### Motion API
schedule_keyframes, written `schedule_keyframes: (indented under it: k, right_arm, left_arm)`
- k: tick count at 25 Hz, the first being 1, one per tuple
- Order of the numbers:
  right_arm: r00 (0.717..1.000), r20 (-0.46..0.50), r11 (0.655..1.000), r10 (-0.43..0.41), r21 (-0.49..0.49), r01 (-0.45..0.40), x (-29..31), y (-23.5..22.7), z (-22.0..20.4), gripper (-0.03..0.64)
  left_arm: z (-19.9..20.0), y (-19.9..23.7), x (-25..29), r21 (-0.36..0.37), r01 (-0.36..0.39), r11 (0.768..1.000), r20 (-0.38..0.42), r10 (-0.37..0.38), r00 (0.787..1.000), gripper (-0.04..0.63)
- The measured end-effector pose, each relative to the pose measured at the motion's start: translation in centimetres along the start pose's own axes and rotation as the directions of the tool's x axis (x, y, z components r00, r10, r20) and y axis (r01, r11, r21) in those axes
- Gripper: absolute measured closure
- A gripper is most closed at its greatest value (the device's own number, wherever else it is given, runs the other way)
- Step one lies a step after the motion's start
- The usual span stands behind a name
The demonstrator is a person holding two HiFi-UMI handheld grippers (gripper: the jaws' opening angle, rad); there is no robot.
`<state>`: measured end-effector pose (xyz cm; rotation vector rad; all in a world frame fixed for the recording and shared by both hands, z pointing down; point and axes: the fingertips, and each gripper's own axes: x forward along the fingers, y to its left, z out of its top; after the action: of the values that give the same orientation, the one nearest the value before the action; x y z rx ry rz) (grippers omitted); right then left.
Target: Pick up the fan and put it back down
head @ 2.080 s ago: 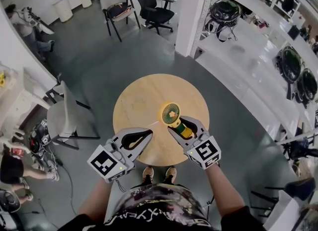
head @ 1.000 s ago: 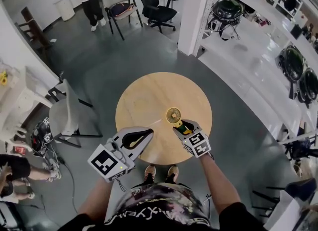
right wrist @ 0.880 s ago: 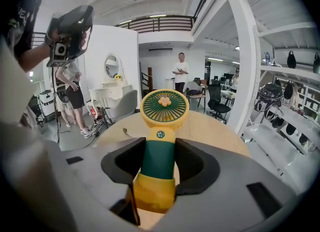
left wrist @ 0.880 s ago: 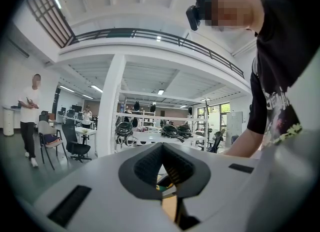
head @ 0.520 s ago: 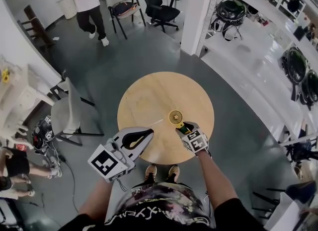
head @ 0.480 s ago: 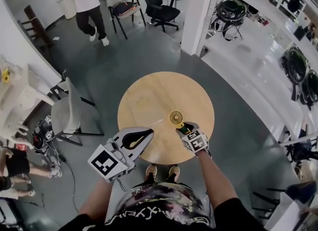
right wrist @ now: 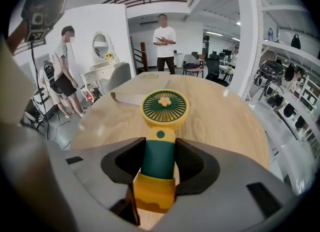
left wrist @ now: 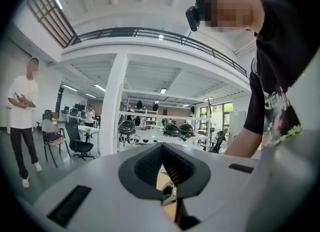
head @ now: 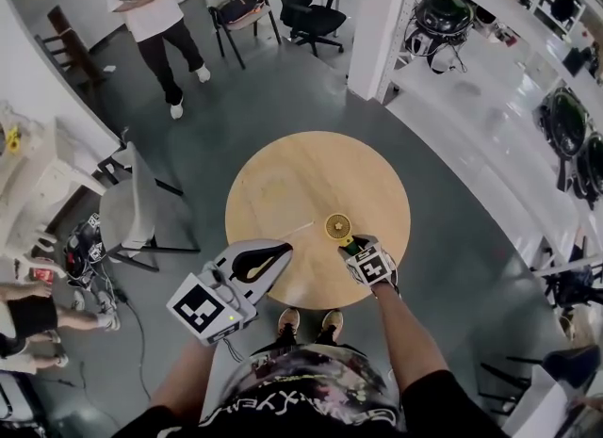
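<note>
Right gripper [right wrist: 159, 163] clamped on fan [right wrist: 164, 107] handle, low over table [head: 283, 182] at its 4 o'clock edge. Left gripper [head: 285, 251] closed, empty. Advise: lower gently, lay fan flat, then release.

Bright even indoor light from ceiling lamps, soft shadows, strong fisheye bending, dark vignetted corners
</note>
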<state>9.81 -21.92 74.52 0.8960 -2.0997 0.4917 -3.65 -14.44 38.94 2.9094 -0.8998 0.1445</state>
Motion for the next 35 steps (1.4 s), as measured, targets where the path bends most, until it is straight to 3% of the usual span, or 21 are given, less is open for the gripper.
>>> schedule_keyframes:
  k: [9, 32, 35]
  right_arm:
    - [0.992, -0.128, 1.0, -0.024, -0.001, 0.025, 0.8, -0.5, -2.8, 0.431]
    - [0.992, -0.128, 1.0, -0.018, 0.017, 0.021, 1.0, -0.5, -1.9, 0.428]
    - [0.99, -0.139, 1.0, -0.002, 0.013, 0.004, 1.0, 0.1, -2.0, 0.363]
  left_arm:
    - [-0.3, 0.4, -0.3, -0.006, -0.014, 1.0, -0.004, 0.014, 1.0, 0.583]
    - [-0.2, 0.2, -0.4, -0.005, -0.009, 1.0, 0.003, 0.009, 1.0, 0.583]
    - [-0.1, 0.3, -0.5, -0.005, -0.007, 1.0, 0.004, 0.007, 1.0, 0.583]
